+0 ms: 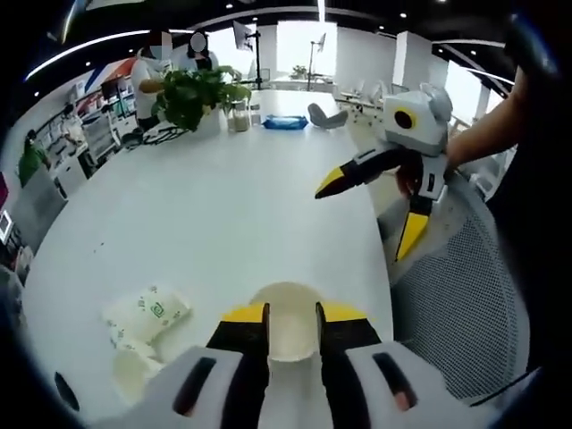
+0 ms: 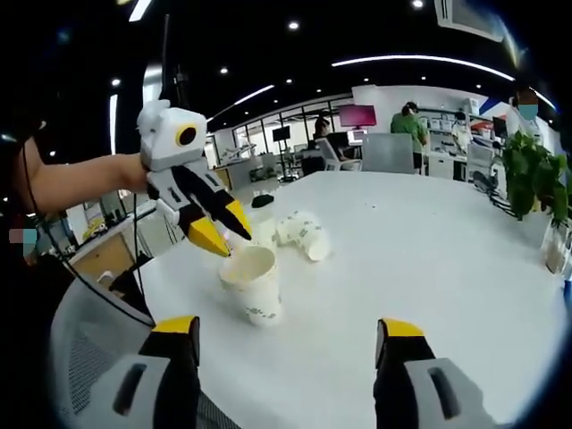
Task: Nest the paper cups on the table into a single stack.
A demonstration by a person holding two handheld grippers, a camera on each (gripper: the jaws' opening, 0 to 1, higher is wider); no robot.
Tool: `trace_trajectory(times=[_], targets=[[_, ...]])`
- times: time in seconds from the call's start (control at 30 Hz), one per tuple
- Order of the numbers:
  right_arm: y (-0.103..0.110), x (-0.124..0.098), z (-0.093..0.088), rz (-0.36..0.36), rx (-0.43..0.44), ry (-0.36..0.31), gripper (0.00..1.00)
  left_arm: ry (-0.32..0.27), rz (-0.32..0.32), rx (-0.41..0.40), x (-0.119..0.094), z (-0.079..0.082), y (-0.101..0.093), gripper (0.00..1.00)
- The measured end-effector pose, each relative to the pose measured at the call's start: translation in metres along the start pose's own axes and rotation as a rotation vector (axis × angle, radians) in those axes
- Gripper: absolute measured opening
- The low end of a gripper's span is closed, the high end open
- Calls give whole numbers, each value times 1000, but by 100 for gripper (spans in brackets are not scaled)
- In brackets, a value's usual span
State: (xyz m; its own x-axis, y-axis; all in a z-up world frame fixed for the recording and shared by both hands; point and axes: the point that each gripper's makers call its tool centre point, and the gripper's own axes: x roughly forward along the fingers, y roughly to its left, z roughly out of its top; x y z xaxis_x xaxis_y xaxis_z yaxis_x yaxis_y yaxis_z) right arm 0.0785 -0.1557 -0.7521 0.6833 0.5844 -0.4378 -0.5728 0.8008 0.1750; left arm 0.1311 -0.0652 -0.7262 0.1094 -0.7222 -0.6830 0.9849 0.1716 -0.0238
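Note:
An upright white paper cup (image 1: 290,326) stands near the table's front edge, and my left gripper (image 1: 292,315) is shut on its rim. In the right gripper view the same cup (image 2: 254,286) stands upright with the left gripper (image 2: 223,231) pinching its near rim from the left. Two or three more cups with green print lie on their sides left of it (image 1: 147,313), seen beyond it in the right gripper view (image 2: 302,232). My right gripper (image 2: 286,335) is open with nothing between its jaws, hovering in the air to the right of the held cup (image 1: 362,223).
The white table (image 1: 206,206) stretches away. A potted plant (image 1: 192,94), a jar and a blue item (image 1: 284,122) stand at its far end. A grey mesh chair (image 1: 456,295) sits close at the table's right edge. People stand in the background.

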Motion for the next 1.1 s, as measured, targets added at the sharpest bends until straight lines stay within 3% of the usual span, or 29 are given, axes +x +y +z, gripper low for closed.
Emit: trace_trajectory(times=[0.4,0.7,0.9,1.1], targets=[[5,-1,6,-1,-17,-27,90,7,79,-59,-16,-19,38,27],[6,0,9,-5,-46,-41,99,4,175,-114,-26,-34,80,33],[7,0,10,-5,-42,-42,100,2,217,-146,-27,-37,96,33],[7,1,7,-6,-48,-30,100,35,248,-173,-25,-51,116,31]])
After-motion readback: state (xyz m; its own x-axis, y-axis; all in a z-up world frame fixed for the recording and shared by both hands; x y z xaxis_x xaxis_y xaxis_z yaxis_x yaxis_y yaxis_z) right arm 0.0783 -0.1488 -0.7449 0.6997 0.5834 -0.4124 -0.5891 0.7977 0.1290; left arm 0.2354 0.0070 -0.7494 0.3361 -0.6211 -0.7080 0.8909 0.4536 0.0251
